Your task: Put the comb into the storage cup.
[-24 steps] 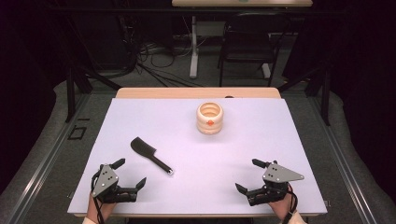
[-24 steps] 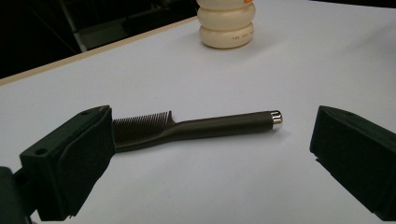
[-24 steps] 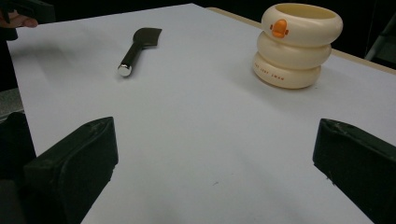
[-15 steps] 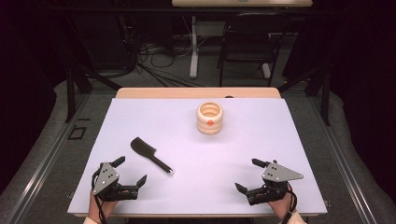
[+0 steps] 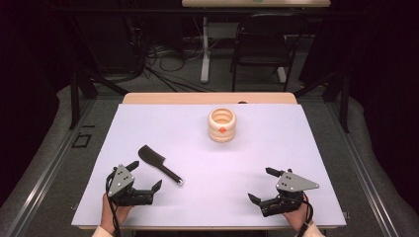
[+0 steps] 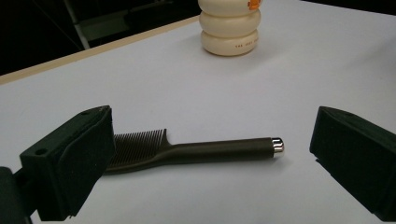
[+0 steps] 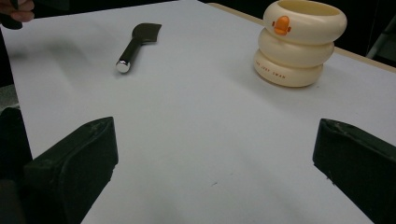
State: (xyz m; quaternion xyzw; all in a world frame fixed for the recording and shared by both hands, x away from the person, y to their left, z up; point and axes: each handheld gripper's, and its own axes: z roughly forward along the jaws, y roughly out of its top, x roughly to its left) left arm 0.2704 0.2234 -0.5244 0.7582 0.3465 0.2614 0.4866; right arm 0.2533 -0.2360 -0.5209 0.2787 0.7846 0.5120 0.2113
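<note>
White sheeting covers the table (image 5: 276, 148), with a strip of bare wood along its far edge and a dark room of cables and a chair (image 5: 262, 44) beyond.

At the near edge, the person's hands come up from 6 o'clock. The left gripper (image 5: 146, 176) sits at about 7 o'clock on the table, its jaws spread wide with nothing between them, aimed toward 2 o'clock. The right gripper (image 5: 261, 185) sits at about 5 o'clock, its jaws likewise wide apart and holding nothing, aimed toward 10 o'clock.

A dark comb (image 5: 159, 164) lies flat just beyond the left gripper, apart from its jaws. Its long axis runs from 10 o'clock to 4 o'clock: the toothed head at the far left end, the handle with its silver cap at the near right end. In the left gripper view the comb (image 6: 187, 151) lies crosswise ahead of the open jaws, teeth facing away.

A cream ringed cup (image 5: 222, 125) with an orange duck mark stands upright toward 12 o'clock, well apart from the comb and both grippers. Bare sheeting lies between each gripper and the comb.
</note>
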